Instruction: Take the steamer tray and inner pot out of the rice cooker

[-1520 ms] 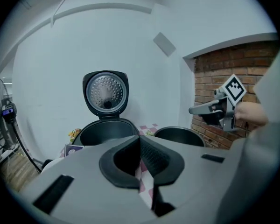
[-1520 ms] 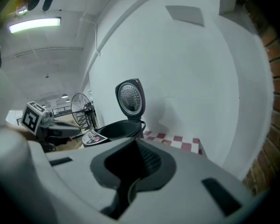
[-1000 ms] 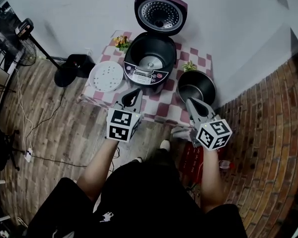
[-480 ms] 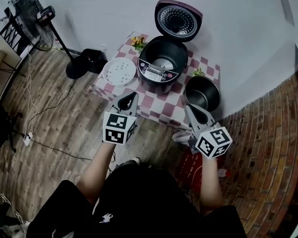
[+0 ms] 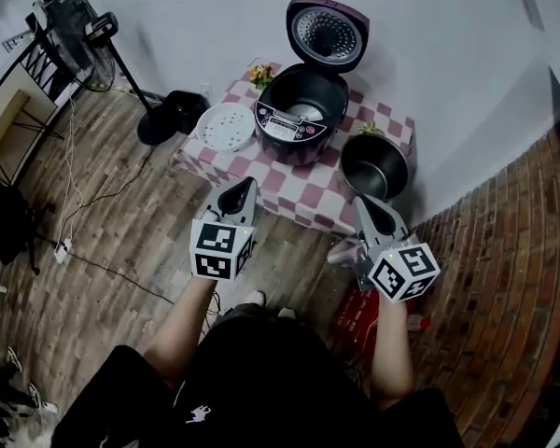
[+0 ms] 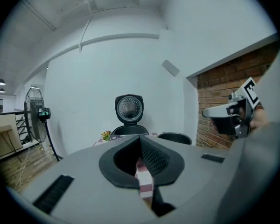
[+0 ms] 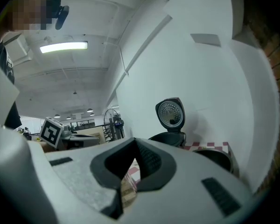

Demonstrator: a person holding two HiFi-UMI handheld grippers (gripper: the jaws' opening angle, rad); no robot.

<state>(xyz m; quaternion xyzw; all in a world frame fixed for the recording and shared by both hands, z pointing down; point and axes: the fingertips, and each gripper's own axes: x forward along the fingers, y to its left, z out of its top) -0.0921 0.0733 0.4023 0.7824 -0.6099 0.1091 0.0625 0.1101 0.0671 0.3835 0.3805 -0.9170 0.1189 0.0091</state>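
Left claw [image 5: 242, 186]: shut tight, nothing in it, up over the wood floor [image 5: 121, 241], just off the near edge of the table [image 5: 294, 194]. Right claw [image 5: 365, 203]: shut tight too, empty, off that same edge, at 3 o'clock from the left one and well apart from it. From the left claw, white tray [image 5: 226, 126] at 12 o'clock, flat on the checked table, out of the cooker [image 5: 297, 119] and just beside it. Cooker at 1 o'clock from the left claw, in the middle of the table, lid [image 5: 329, 34] tipped up and open. From the right claw, silver pot [image 5: 373, 166] at 12 o'clock, upright on the table, out of the cooker, just beside it at its 4 o'clock. Small flowers [image 5: 259, 73] at the cooker's 11 o'clock, by the far edge. Fan [image 5: 84, 35] on the floor, far off at 10 o'clock.
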